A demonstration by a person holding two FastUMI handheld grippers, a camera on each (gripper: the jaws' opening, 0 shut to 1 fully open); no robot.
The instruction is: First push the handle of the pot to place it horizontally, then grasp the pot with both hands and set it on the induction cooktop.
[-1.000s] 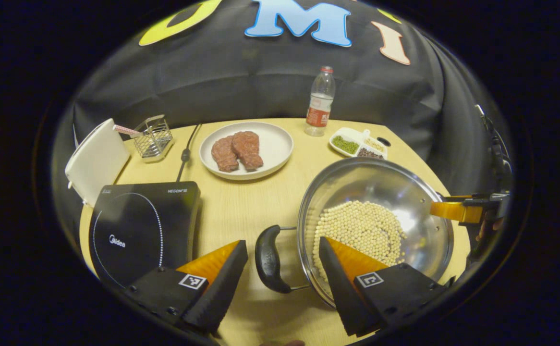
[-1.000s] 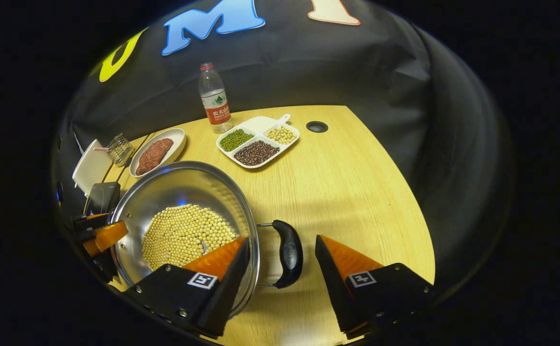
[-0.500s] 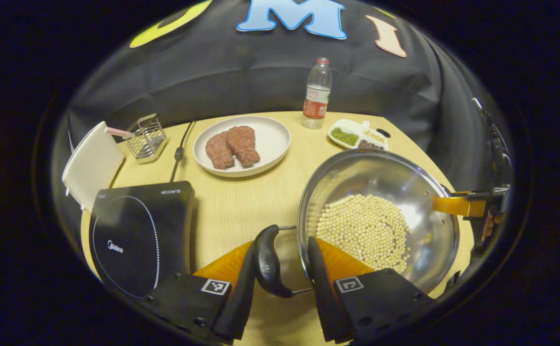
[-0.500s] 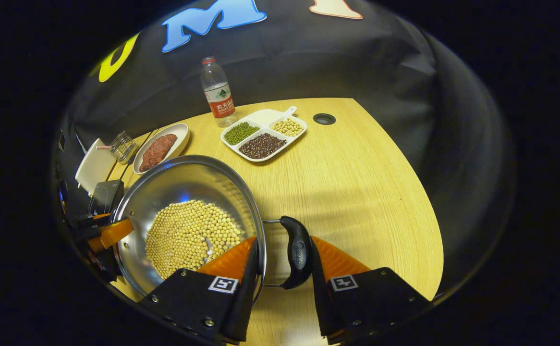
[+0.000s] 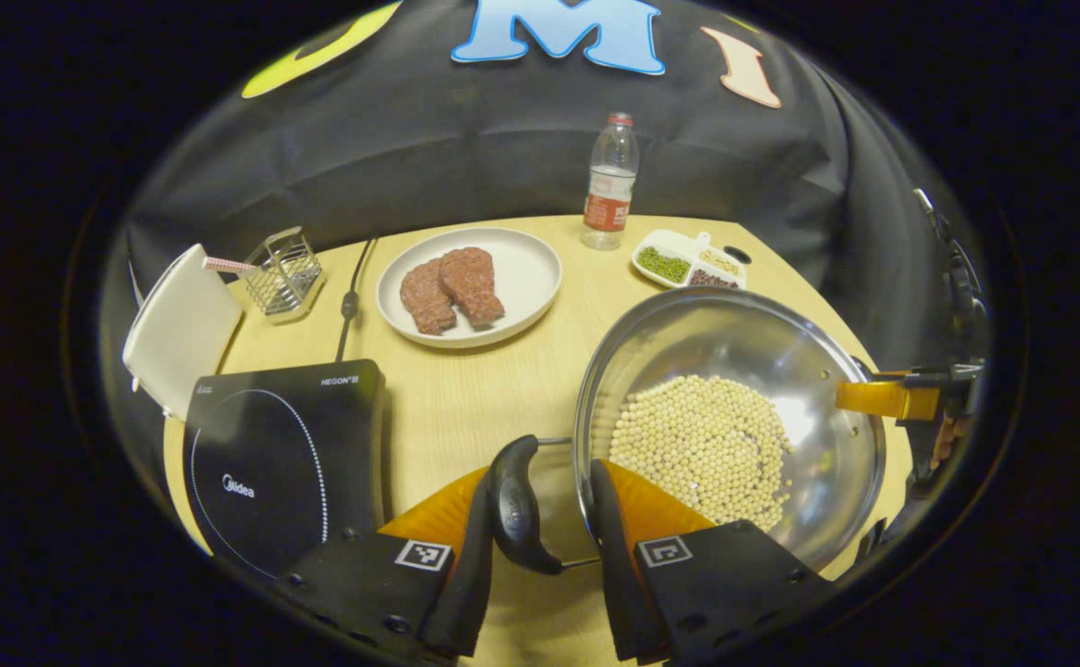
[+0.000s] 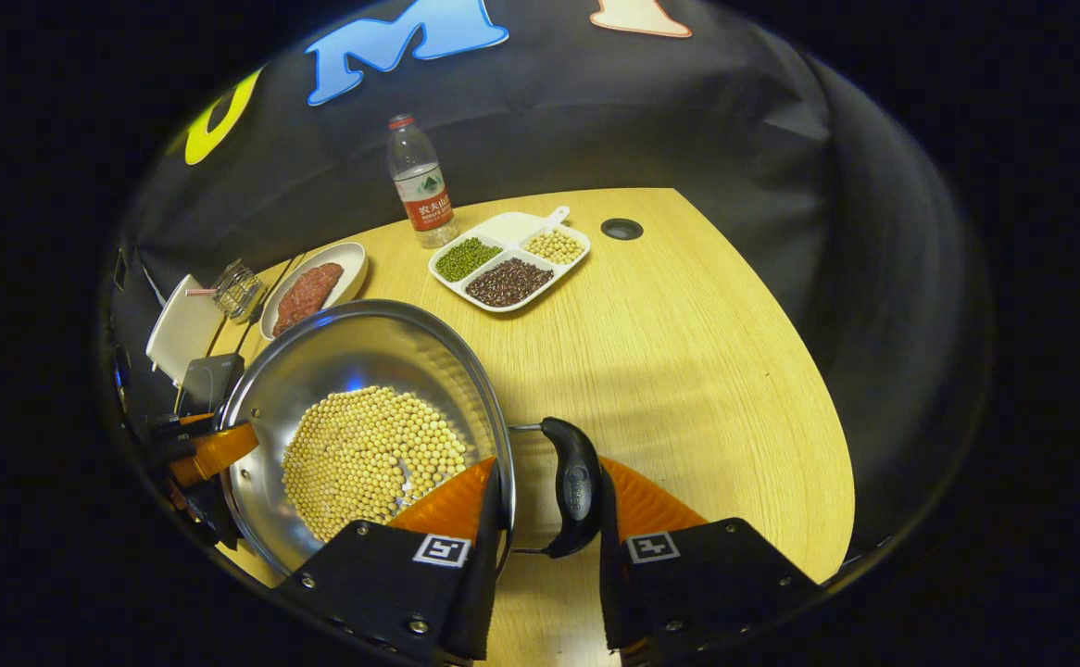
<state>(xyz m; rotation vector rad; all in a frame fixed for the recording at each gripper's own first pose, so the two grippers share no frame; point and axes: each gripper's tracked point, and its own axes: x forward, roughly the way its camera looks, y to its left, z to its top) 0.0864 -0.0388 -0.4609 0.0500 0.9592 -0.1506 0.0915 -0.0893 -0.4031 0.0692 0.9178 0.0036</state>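
Note:
A steel pot (image 5: pixel 734 343) holding soybeans (image 5: pixel 702 445) rests on the wooden table, right of the black induction cooktop (image 5: pixel 281 454). My left gripper (image 5: pixel 540 482) is shut on the pot's black left handle (image 5: pixel 512 505), one finger outside the handle and the other inside the pot wall. In the right gripper view, my right gripper (image 6: pixel 549 472) is shut the same way on the right handle (image 6: pixel 574 482) of the pot (image 6: pixel 355 357). Across the pot, each view shows the other gripper, the right gripper (image 5: pixel 883 398) and the left gripper (image 6: pixel 211 449). The cooktop (image 6: pixel 209 380) lies beyond the pot.
Behind stand a white plate (image 5: pixel 526 269) with meat, a water bottle (image 5: pixel 607 185), a divided dish of beans (image 6: pixel 508 269), a wire rack (image 5: pixel 285 273) and a white board (image 5: pixel 179 324). The cooktop's cable (image 5: pixel 350 301) runs to the back edge. A cable hole (image 6: pixel 621 228) is at the far right.
One second ago both grippers stood open astride the handles. Both have shut on them since. Over the last half second the views have hardly shifted.

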